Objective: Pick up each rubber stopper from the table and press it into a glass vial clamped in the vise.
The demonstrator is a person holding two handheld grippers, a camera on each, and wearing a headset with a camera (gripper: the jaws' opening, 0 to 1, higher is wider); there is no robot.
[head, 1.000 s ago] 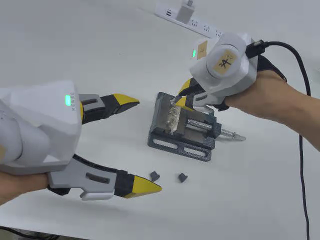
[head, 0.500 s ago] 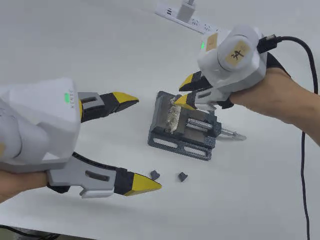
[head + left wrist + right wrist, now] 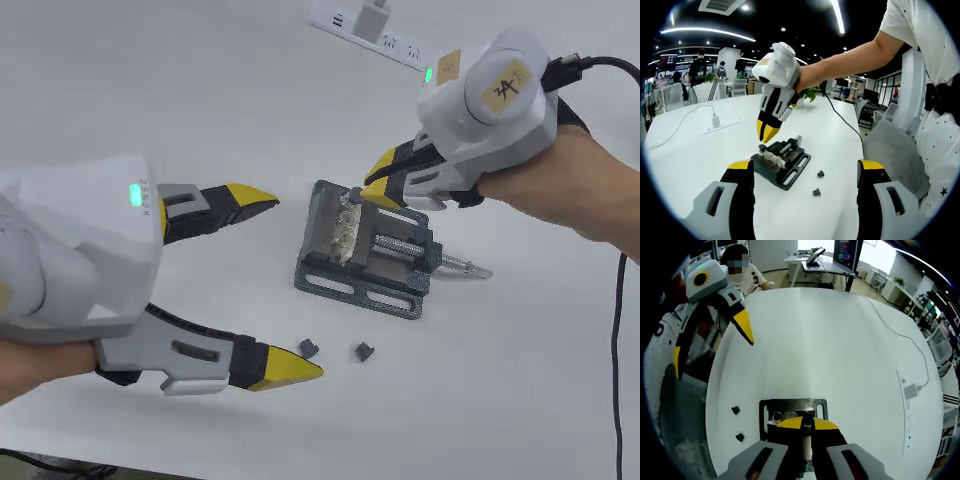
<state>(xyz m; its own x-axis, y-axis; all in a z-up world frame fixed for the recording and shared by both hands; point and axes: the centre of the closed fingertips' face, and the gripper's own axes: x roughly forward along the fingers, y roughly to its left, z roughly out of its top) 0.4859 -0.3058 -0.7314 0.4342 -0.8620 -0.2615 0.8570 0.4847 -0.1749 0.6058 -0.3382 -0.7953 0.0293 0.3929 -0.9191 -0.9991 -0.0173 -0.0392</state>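
My left gripper [image 3: 300, 290] is nearest to me, its two yellow-tipped jaws spread wide with nothing between them. Just past the tip of its nearer jaw, two small dark rubber stoppers [image 3: 309, 349] lie loose on the white table [image 3: 200, 90], close together but apart. In the left gripper view they sit between my jaws, on the right-hand side of the gap.

Beyond them, ahead of the open jaws, stands the grey vise [image 3: 365, 265], flat on the table. A row of clear glass vials [image 3: 345, 225] is clamped in it. In the left gripper view a seated stopper [image 3: 761, 148] tops the vial at the row's end.

My right gripper [image 3: 372, 186] hangs just above that end of the row, tips pointing down. Its jaws are drawn together and hold nothing; it is clear of the vials.

Farther off, past the right gripper, a white power strip [image 3: 370, 30] lies on the table with a plug in it.
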